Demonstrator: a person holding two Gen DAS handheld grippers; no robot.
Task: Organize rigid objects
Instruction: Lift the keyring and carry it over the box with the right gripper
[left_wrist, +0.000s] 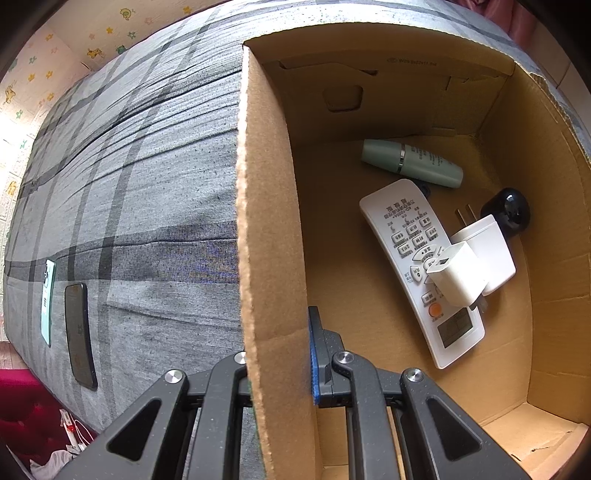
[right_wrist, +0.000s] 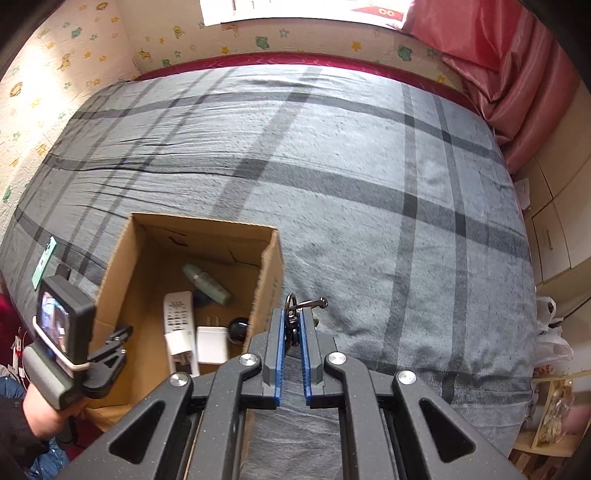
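Looking through the left wrist view, we lose a good part of the cardboard box (left_wrist: 275, 229) behind its own near wall, which stands edge-on before the lens and splits the picture. Our left gripper (left_wrist: 280, 369) straddles that wall, jaws pressed tight on the cardboard; only the inner blue pad shows, the outer finger being hidden behind the wall. Inside the box lie a white remote control (left_wrist: 406, 258), a pale green tube (left_wrist: 412, 162), two white plug adapters (left_wrist: 476, 258) overlapping the remote, and a black rounded thing (left_wrist: 508, 212) half hidden behind them. A dark object under the tube cannot be made out. On the grey plaid bedspread (left_wrist: 147, 184) left of the box lie a dark phone (left_wrist: 79, 332) and a mint-green phone case (left_wrist: 48, 299), both squeezed by the lens edge.

From the right wrist view, our right gripper (right_wrist: 291, 325) is closed to a narrow slit on a key ring with dark metal pieces (right_wrist: 295, 314); a hook-like part juts out above the pads, the rest is hidden between them. It hangs above the bedspread (right_wrist: 369, 184), just beside the box's right wall (right_wrist: 269, 280). At lower left a hand (right_wrist: 40, 410) holds the left gripper (right_wrist: 107, 354) on the box edge; its fingertips are hard to read here.
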